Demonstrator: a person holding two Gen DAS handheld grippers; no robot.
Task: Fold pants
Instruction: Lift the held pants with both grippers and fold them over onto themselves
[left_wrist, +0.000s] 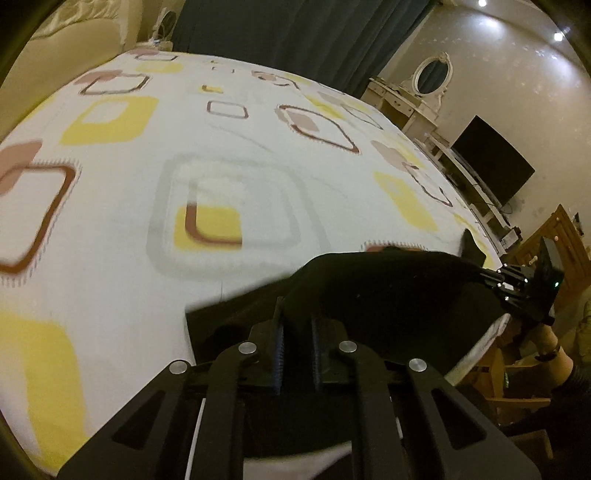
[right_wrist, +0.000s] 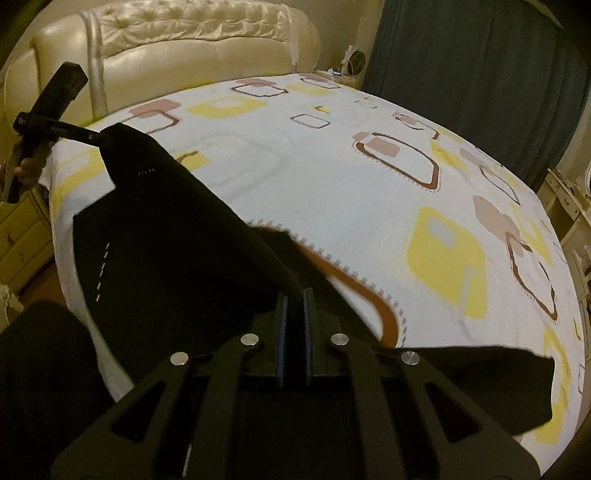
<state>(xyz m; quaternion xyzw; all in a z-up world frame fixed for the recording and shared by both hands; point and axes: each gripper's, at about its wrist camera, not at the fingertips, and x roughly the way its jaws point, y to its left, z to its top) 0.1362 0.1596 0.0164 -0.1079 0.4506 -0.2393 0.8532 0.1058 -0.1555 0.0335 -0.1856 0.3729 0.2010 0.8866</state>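
Black fabric pants hang stretched between our two tools, lifted above the near edge of the white bedsheet printed with yellow, brown and pink rounded squares. We hold the left black two-finger gripper with its jaws pressed together on a fold of the dark cloth, which runs away from it toward the right side of that view. There we see the right black two-finger gripper pinching the far end of the same cloth, just past the bed's edge. From the right wrist camera, our right jaws are likewise clamped on a ridge of the pants, and the fabric rises leftward to the left gripper, gripped at the upper corner. A lower flap of the garment drapes across the sheet on the right of that view. Behind the bed we see a cream tufted headboard and dark blue curtains; a black flat screen stands near the wall.
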